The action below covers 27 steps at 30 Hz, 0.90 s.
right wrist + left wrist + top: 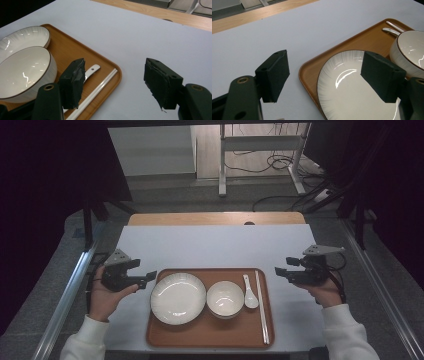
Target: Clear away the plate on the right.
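The left gripper (pixel 150 279) hovers gaping and empty beside the tray's (pixel 210 335) left edge, near the plate (pixel 178 298). The right gripper (pixel 280 271) hangs open off the right edge, by 2 chopsticks (pixel 261 306), spoon (pixel 249 295) and bowl (pixel 225 298).

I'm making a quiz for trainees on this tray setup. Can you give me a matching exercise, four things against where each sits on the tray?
Things:
1. plate
2. bowl
3. spoon
4. chopsticks

Places on the tray, as the high view shows them:
A. along the right edge
B. left end
C. middle
D. between the bowl and the chopsticks

Pairs: 1-B, 2-C, 3-D, 4-A
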### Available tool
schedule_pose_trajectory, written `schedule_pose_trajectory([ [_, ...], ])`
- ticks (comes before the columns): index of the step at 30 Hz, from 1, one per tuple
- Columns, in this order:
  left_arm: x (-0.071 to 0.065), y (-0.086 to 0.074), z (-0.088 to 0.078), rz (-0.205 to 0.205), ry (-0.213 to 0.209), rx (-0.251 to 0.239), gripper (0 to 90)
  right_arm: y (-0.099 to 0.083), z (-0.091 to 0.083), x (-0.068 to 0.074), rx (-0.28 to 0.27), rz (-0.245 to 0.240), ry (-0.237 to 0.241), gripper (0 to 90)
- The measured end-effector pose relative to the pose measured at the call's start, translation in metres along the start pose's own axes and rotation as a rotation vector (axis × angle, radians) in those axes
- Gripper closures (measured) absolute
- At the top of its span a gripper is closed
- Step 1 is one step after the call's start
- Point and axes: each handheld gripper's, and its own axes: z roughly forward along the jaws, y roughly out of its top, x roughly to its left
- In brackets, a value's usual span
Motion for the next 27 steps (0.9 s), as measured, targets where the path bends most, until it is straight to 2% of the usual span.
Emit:
schedule_pose_trajectory([
  [8, 0.002, -0.002, -0.005, -0.004, 0.024, -0.006, 21.0, -0.014, -0.003, -0.002, 0.014, 0.004, -0.027, 33.2],
  [27, 0.005, -0.004, -0.002, -0.019, 0.025, 0.009, 18.5, -0.012, -0.008, -0.001, -0.013, -0.02, -0.039, 32.7],
])
